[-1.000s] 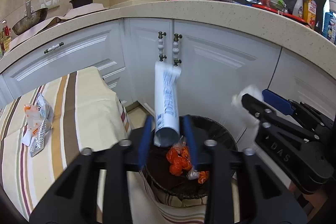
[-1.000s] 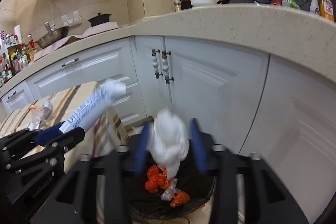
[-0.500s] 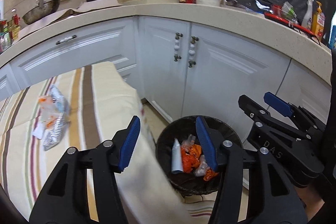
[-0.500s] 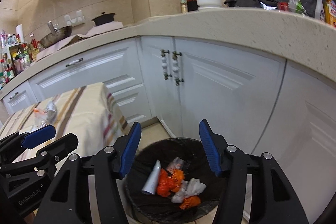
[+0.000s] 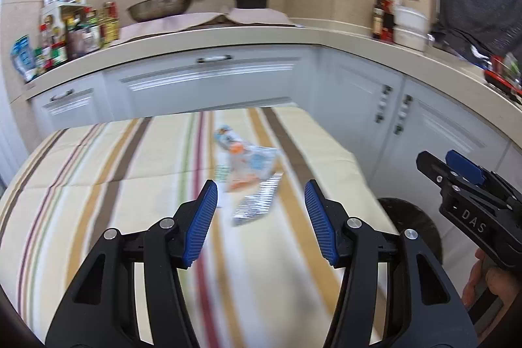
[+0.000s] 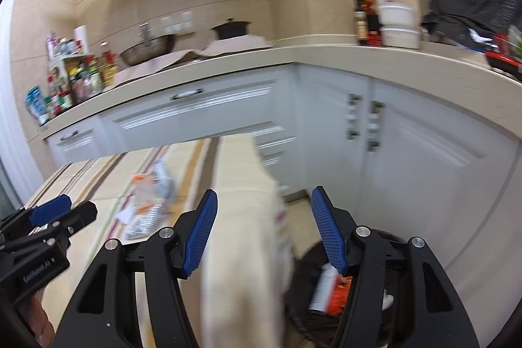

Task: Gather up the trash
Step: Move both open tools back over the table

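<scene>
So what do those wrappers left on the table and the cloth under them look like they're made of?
Wrappers: thin plastic film, probably foil-lined, given the crinkled, silvery underside; blur leaves it unsure. Tablecloth: soft woven fabric, matte, striped, draping over the table edge.

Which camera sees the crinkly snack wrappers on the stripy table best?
The left wrist view: the snack wrappers lie near its middle on the striped tablecloth, just beyond the open left tool. The right wrist view shows them blurred, off to the left.

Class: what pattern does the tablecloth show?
Cream tablecloth with lengthwise stripes in brown, tan, maroon and green; clearest in the left wrist view.
</scene>
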### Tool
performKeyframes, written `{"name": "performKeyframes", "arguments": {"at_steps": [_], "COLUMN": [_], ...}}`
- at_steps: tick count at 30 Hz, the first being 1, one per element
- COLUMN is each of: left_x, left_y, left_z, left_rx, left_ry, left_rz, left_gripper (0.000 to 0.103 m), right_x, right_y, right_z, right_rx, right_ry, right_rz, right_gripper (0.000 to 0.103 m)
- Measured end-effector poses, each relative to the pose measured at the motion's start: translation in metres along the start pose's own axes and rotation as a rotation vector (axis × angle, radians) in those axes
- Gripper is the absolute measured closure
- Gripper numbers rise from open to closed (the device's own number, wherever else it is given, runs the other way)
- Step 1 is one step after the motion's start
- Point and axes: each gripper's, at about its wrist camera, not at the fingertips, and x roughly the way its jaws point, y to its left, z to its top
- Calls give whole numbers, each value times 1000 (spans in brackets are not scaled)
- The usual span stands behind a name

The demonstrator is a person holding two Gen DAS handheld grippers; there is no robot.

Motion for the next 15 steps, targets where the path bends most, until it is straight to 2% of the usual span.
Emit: {"name": "performKeyframes", "arguments": {"at_steps": [6,15], "left_x": [-8,-6], "left_y": [61,115], "left_z": [-2,-10], "left_rx": [-80,-154], "left_ry": [-6,10], "left_rz": [108,183], "left_gripper": [49,49], "right_x": [18,47], "right_y": [48,95], "right_z": [-1,-6], "right_rx": [-54,-115], "right_ry": [30,94], "right_rz": [74,125], "right_gripper": [44,44]}}
